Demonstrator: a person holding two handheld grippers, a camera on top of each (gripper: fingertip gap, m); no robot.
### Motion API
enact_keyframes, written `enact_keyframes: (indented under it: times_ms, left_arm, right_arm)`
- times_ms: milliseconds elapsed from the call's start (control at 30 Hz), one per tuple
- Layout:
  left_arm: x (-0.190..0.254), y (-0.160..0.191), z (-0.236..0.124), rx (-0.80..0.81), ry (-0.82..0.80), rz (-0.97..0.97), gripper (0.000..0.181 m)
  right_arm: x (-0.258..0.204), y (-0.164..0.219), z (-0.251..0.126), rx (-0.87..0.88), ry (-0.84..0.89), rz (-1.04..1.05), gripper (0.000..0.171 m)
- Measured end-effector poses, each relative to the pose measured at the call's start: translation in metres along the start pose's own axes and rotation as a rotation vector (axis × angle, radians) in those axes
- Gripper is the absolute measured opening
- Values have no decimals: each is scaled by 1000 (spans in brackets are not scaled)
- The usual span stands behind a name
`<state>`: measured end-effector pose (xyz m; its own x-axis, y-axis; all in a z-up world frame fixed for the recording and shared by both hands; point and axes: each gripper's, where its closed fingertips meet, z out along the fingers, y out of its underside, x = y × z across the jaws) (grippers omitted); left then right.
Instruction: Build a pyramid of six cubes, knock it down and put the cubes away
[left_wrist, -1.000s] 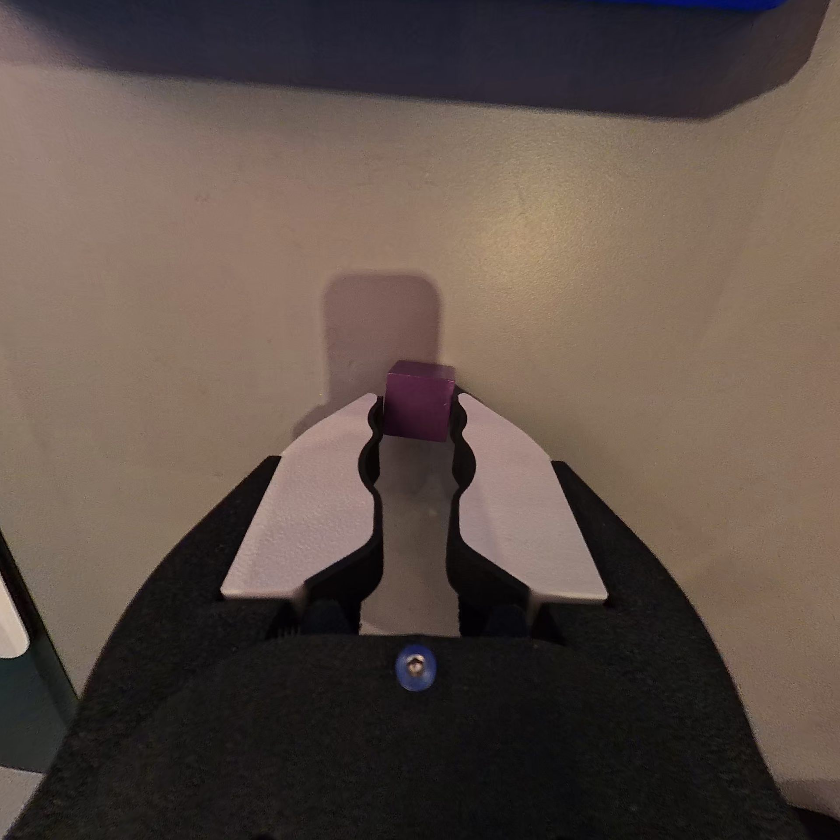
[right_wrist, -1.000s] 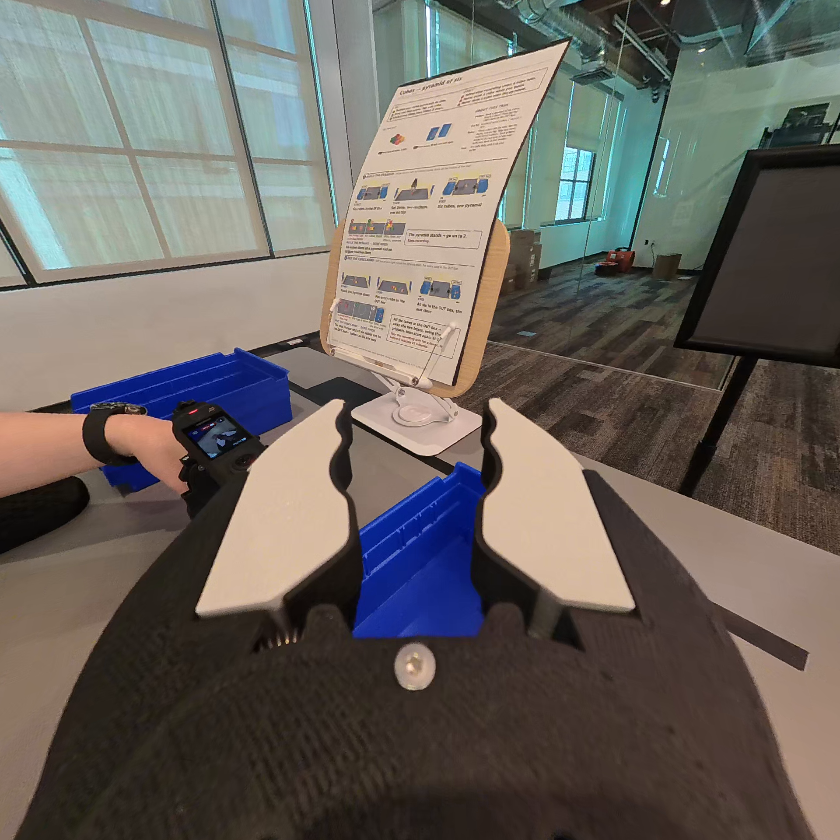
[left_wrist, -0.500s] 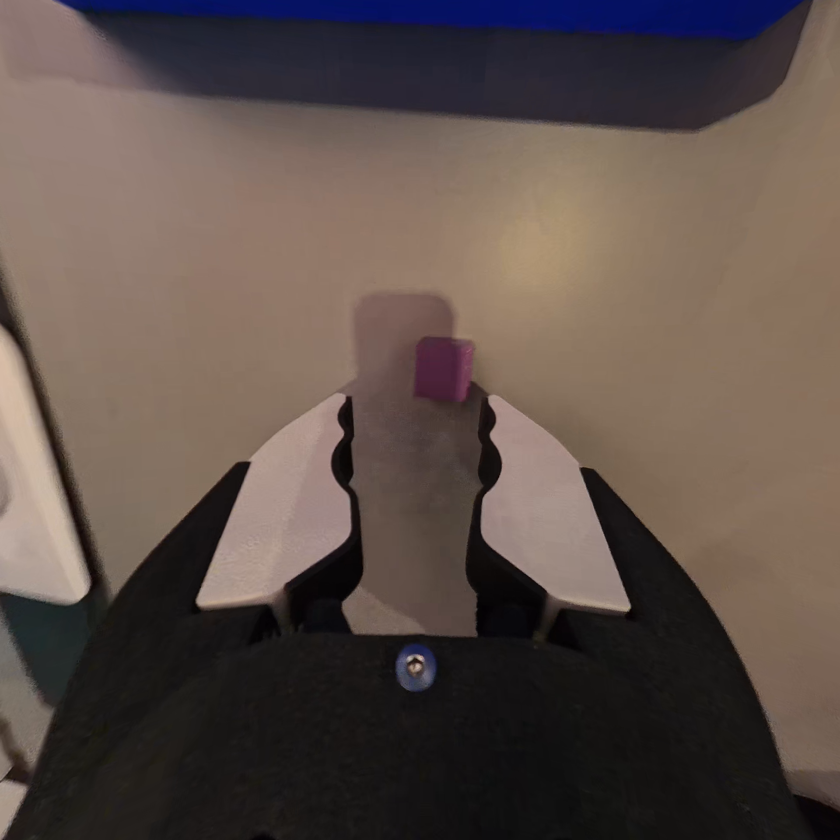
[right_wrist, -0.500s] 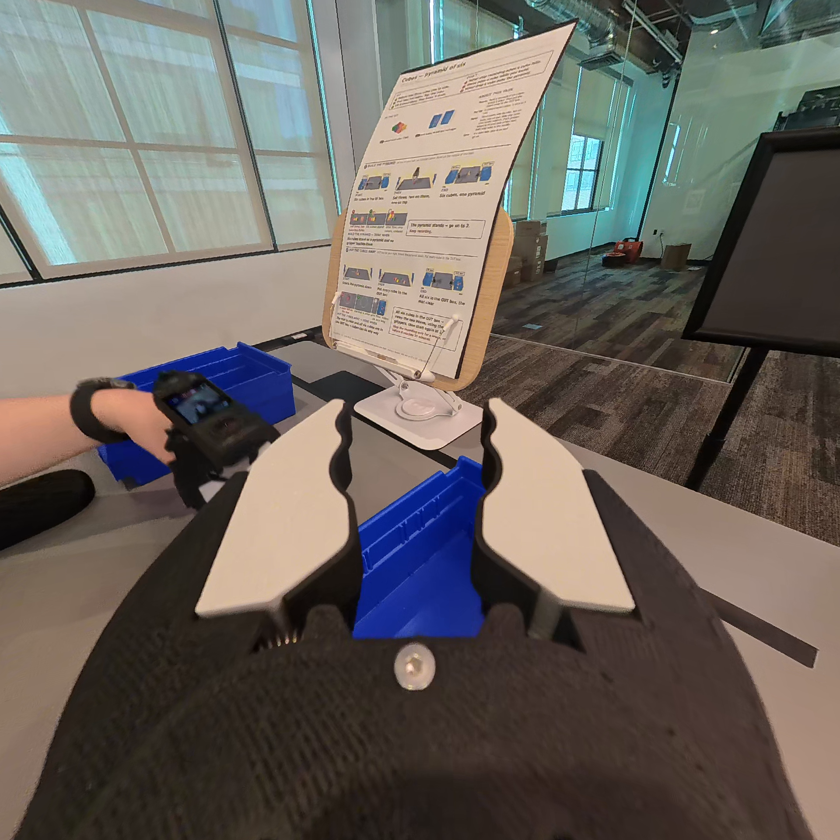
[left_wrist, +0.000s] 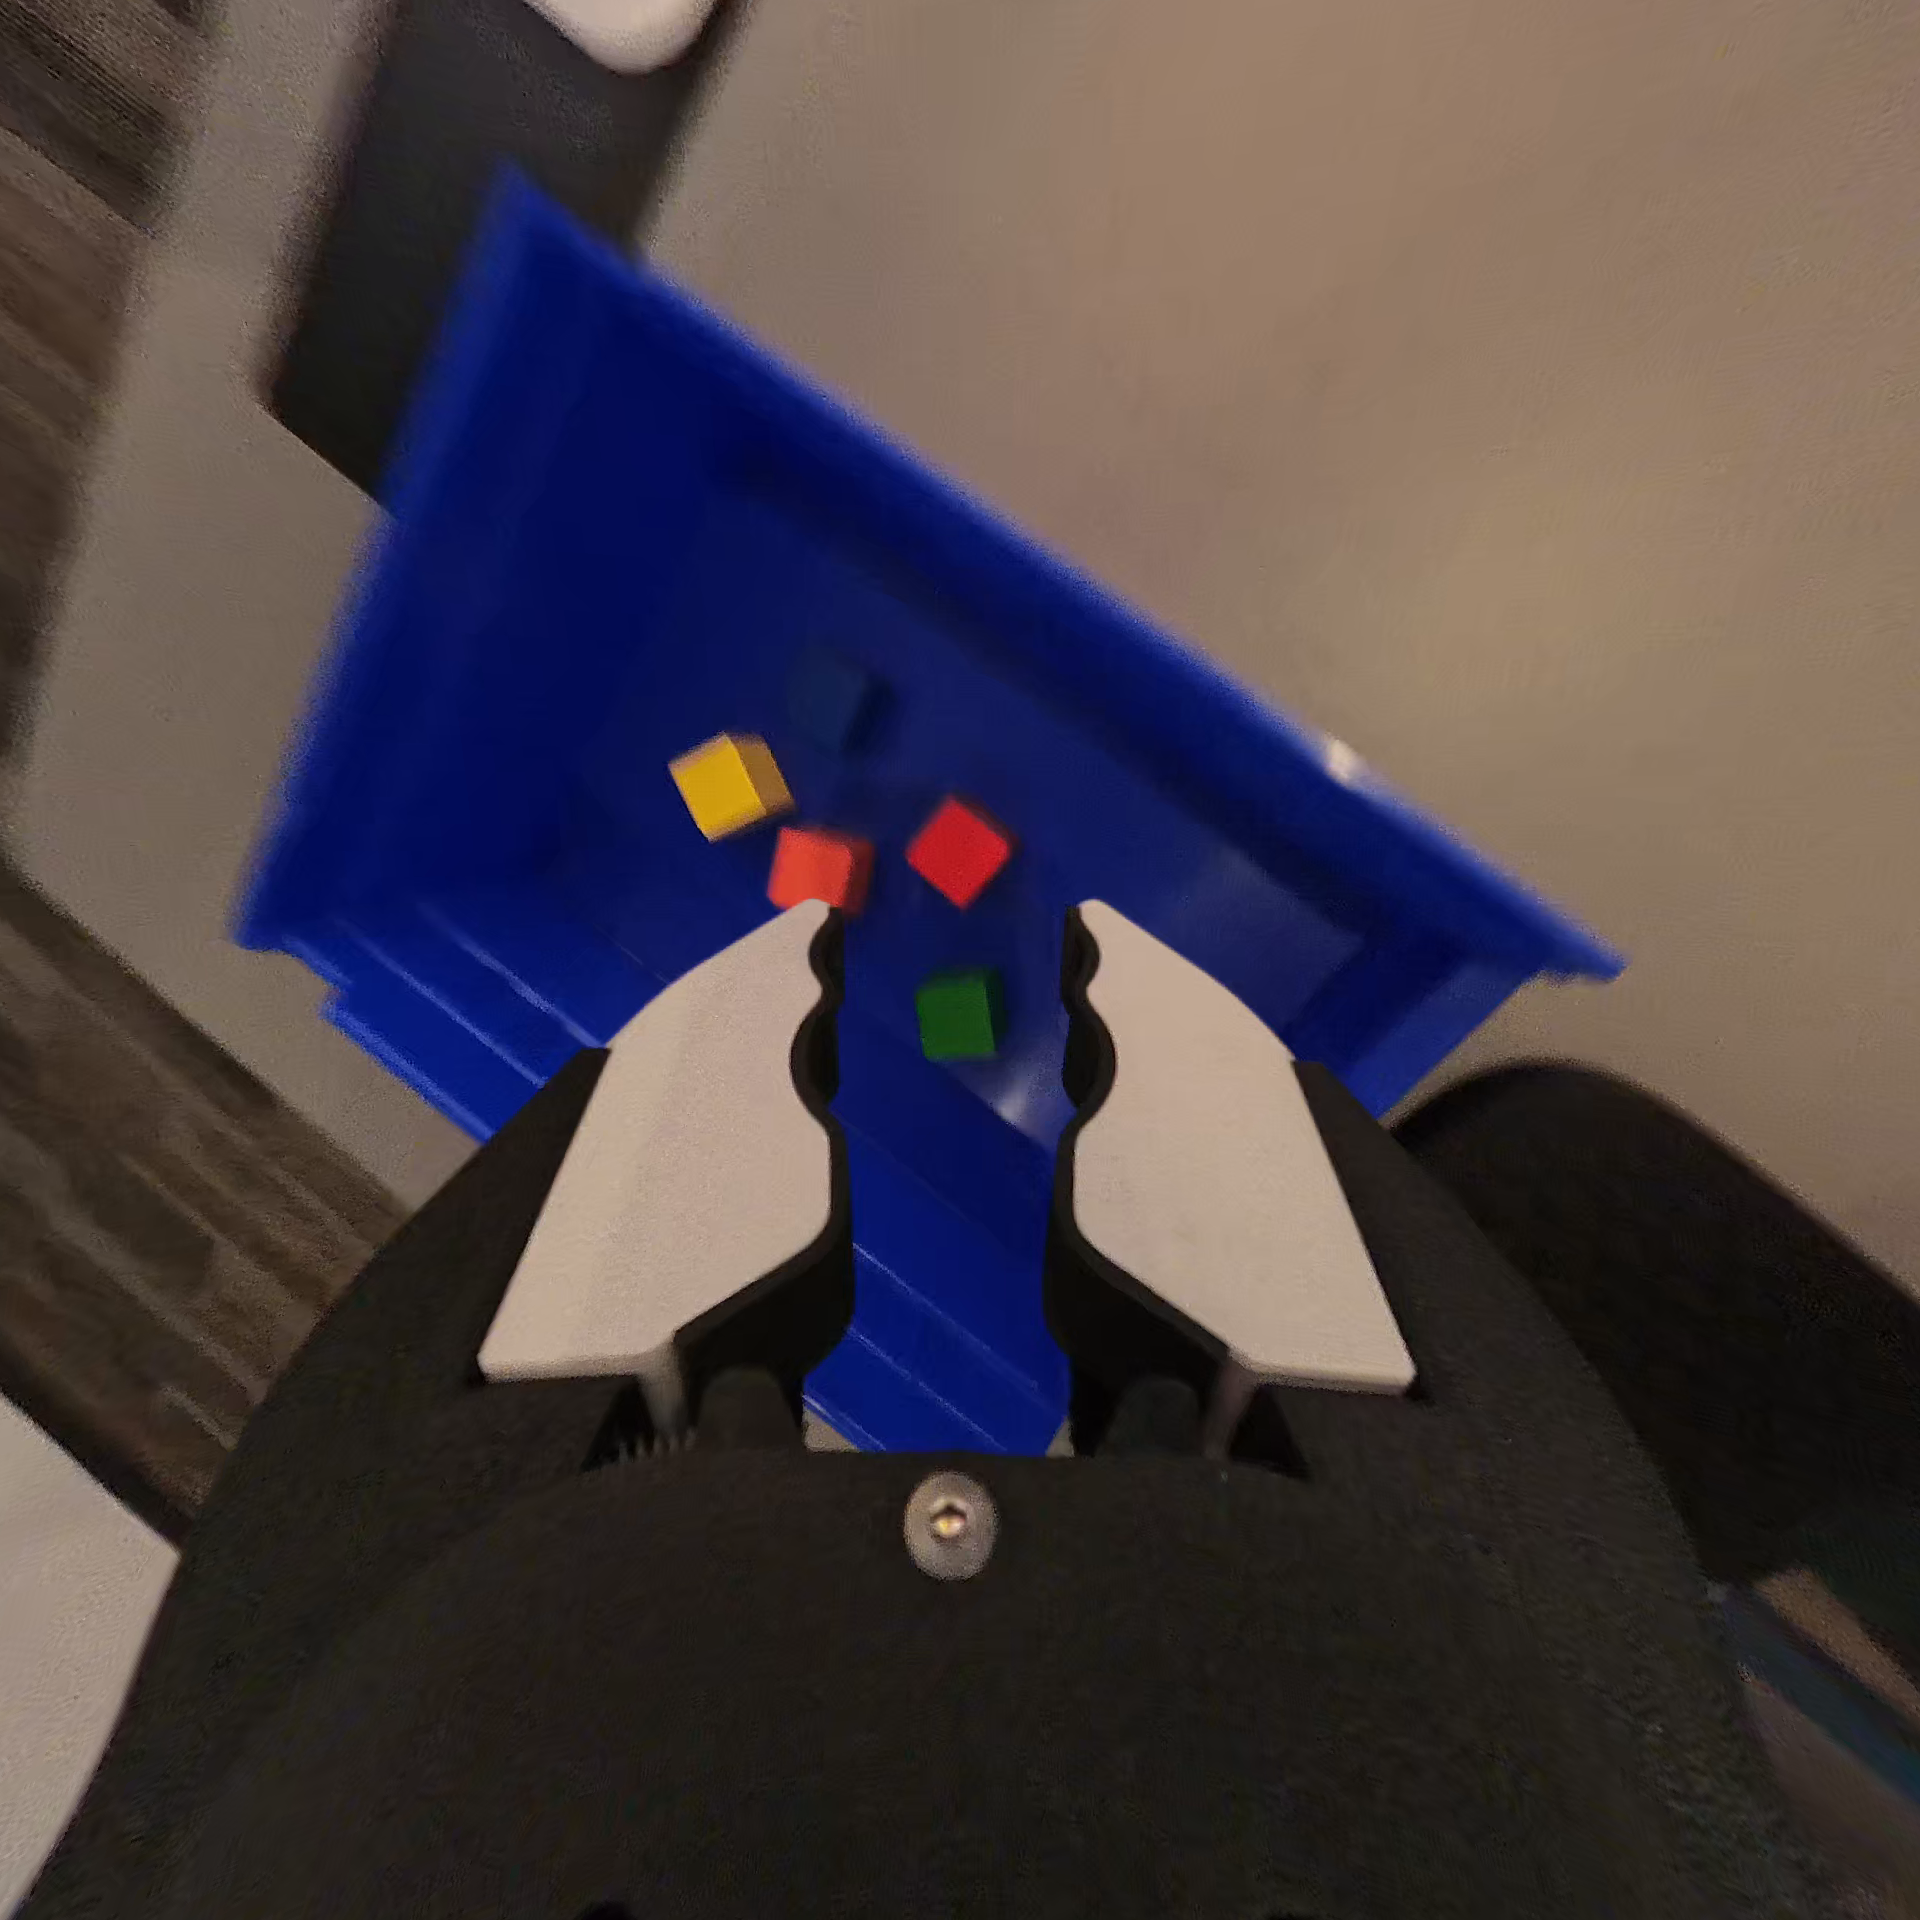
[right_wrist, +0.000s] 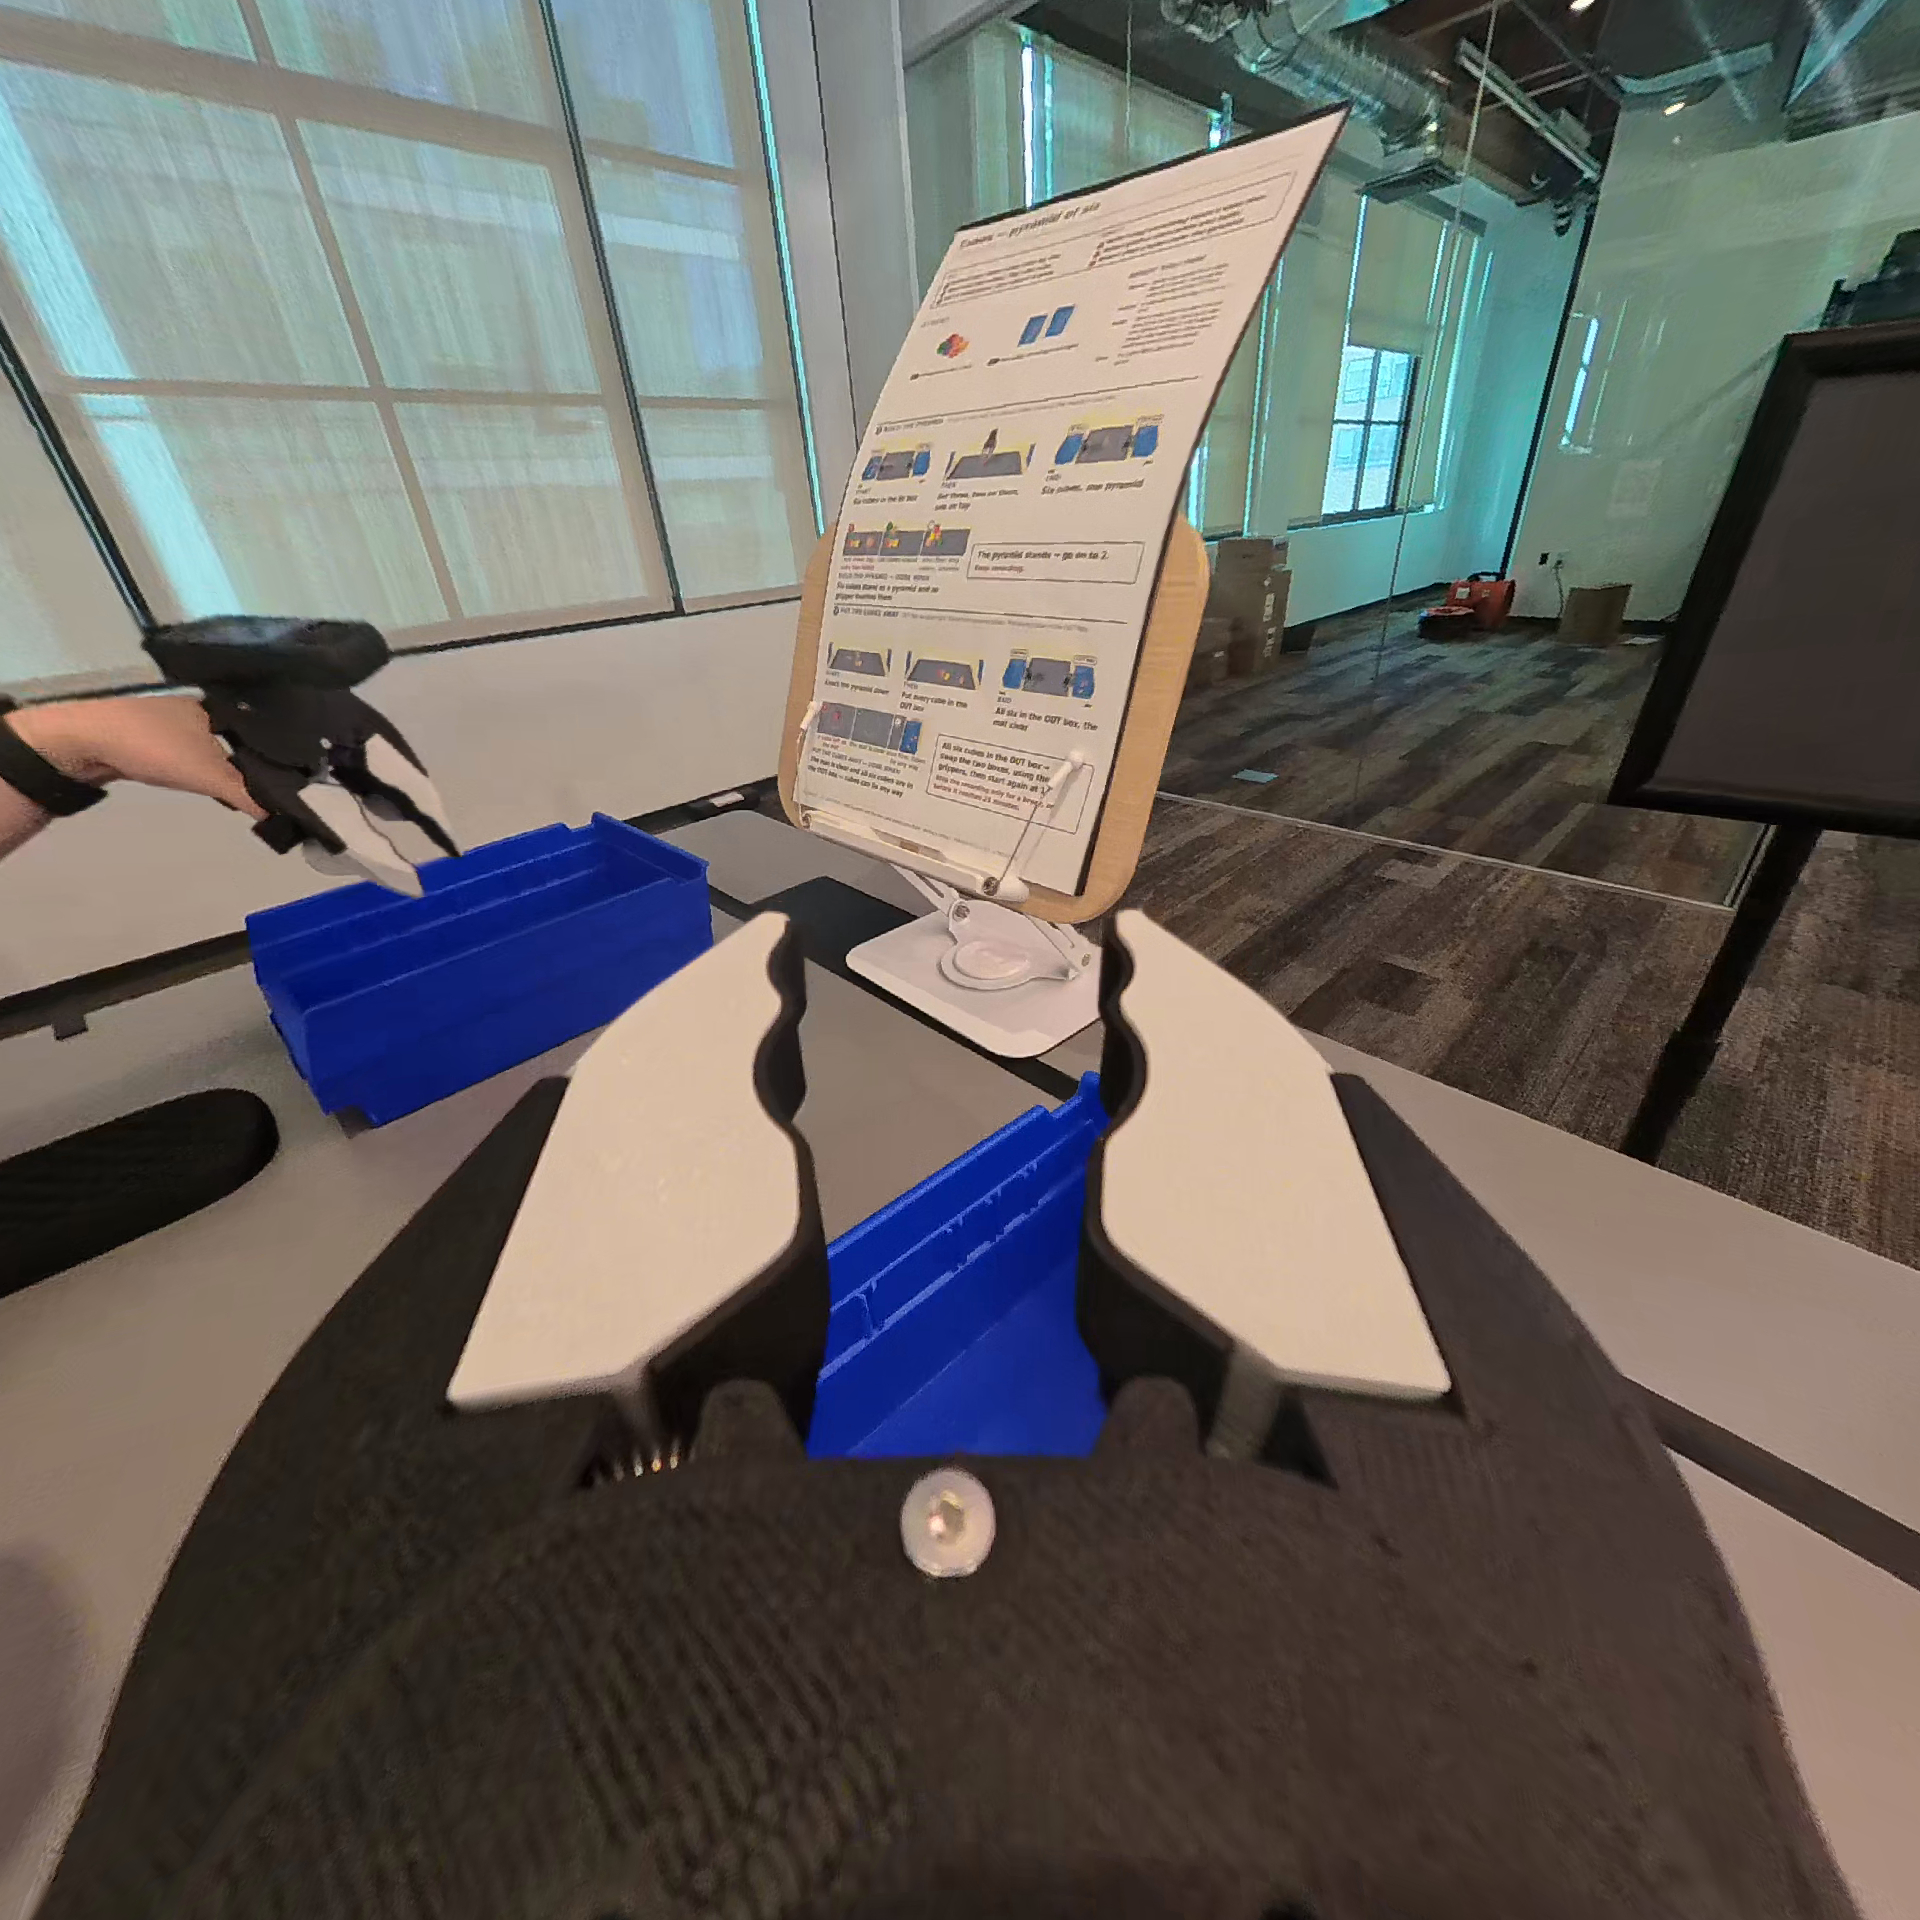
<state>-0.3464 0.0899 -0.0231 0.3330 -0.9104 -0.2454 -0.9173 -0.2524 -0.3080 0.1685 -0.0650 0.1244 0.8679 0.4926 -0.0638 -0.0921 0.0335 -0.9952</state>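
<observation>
- Our left gripper (left_wrist: 945, 914) hangs above a blue bin (left_wrist: 582, 582), its fingers spread apart and holding nothing.
- Inside that bin we see a yellow cube (left_wrist: 730, 784), an orange cube (left_wrist: 819, 869), a red cube (left_wrist: 958, 850) and a green cube (left_wrist: 958, 1013), all loose on the floor of the bin and apart from one another; a darker blue cube (left_wrist: 836, 694) shows faintly farther in, though blur makes it hard to be sure.
- The green cube lies in line with the gap between our left fingers; the orange one sits just past the left fingertip.
- The left wrist view is smeared, so the finer detail of the bin is lost to us.
- Our right gripper (right_wrist: 945, 935) is likewise spread and empty, hovering over a second blue bin (right_wrist: 966, 1247) on the grey table (right_wrist: 1662, 1299); our own gripper body hides most of that bin.
- Only the right wrist view shows the wider setting: the left gripper (right_wrist: 400, 842) held by a hand (right_wrist: 125, 743) over the far bin (right_wrist: 468, 966), a printed sheet (right_wrist: 1039, 499) on a wooden stand (right_wrist: 1153, 790), a black pad (right_wrist: 125, 1174) on the table, large windows (right_wrist: 364, 312) and a dark board (right_wrist: 1808, 582) at the right.
- Only the left wrist view looks into the bin and shows the cubes.
</observation>
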Motion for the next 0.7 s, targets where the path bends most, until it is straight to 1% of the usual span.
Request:
enact_keyframes:
  times_ms: [100,200,333,500,600,633,667,700]
  left_arm:
    - [-2,58,36,-163,40,-22,44]
    - [2,85,62,-256,66,-25,43]
    - [3,94,82,-268,86,-51,45]
    - [2,95,92,-294,95,-67,44]
    - [2,98,96,-326,95,-57,41]
    - [0,99,98,-331,82,-56,37]
    - [0,99,99,-334,80,-60,29]
    - [0,99,100,-333,83,-65,29]
  right_arm:
    - [-3,5,7,-23,-4,-13,55]
    - [-5,9,10,-41,-7,-14,55]
    - [-5,10,9,-52,7,-25,55]
    - [0,12,5,-51,19,-6,55]
    - [3,14,4,-54,26,-1,55]
    - [4,14,3,-53,27,0,55]
    - [4,14,3,-52,27,3,55]
    - [5,14,3,-52,27,5,55]
